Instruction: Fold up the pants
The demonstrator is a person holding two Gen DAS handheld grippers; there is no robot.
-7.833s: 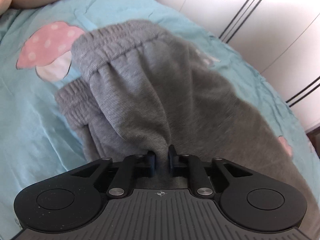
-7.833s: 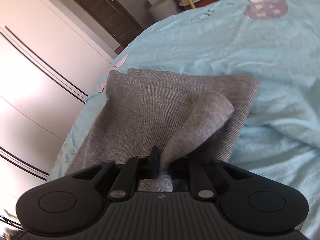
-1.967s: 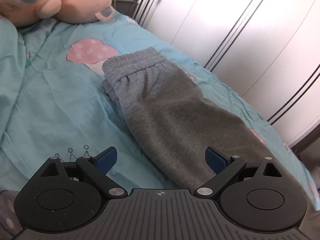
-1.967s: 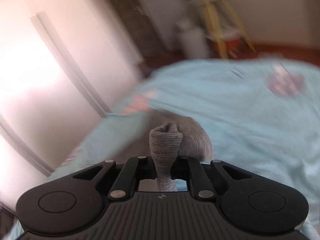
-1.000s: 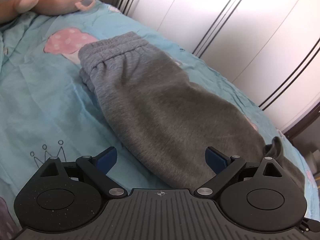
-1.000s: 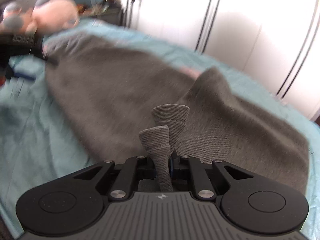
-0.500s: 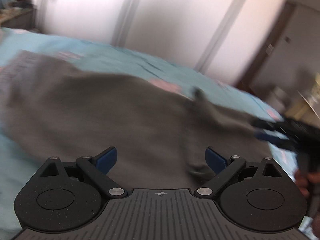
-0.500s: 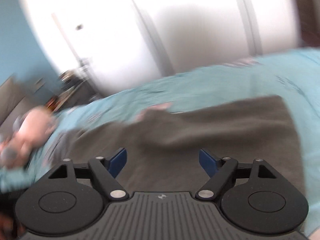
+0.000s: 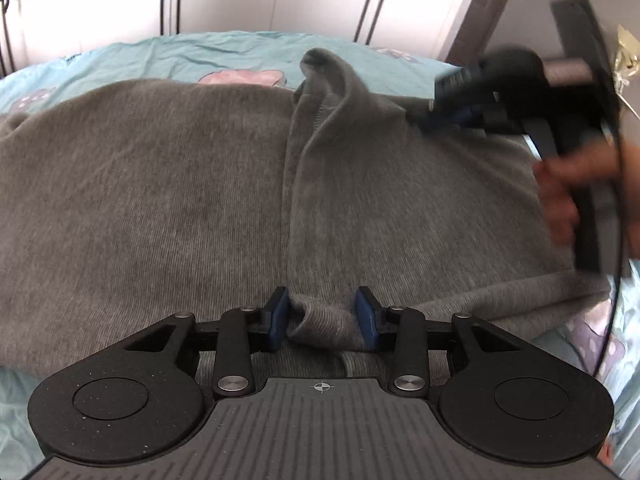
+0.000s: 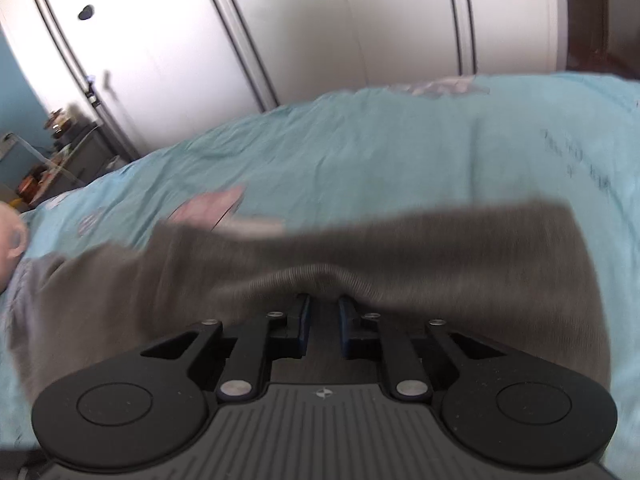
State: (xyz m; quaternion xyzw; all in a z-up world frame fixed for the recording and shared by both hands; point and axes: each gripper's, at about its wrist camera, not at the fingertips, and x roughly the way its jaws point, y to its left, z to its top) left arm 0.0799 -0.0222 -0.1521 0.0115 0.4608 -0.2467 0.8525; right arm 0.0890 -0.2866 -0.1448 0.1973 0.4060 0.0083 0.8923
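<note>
Grey pants (image 9: 180, 184) lie spread across the turquoise bed sheet (image 9: 168, 54), with one raised fold (image 9: 332, 80) standing up near the far edge. My left gripper (image 9: 323, 316) is at the near edge. Its jaws are closing, and a bunch of the grey cloth is squeezed between the blue pads (image 9: 280, 316). My right gripper (image 10: 323, 312) has its jaws closing to a narrow gap on the pants' hem (image 10: 320, 270), which humps up over the tips. In the left wrist view the right gripper (image 9: 430, 118) bites the pants at the right, held by a hand (image 9: 560, 200).
White wardrobe doors (image 10: 320, 32) run along the far side of the bed. A dark door (image 9: 480, 12) stands at the right. A plush toy (image 10: 10, 240) and a cluttered bedside shelf (image 10: 52, 148) are at the left. Pink mushroom prints (image 9: 240, 78) mark the sheet.
Half a second ago both grippers hung open over the pants. Both have since dropped to the near edge and closed on the cloth. The right one had let go of the cuffs before that.
</note>
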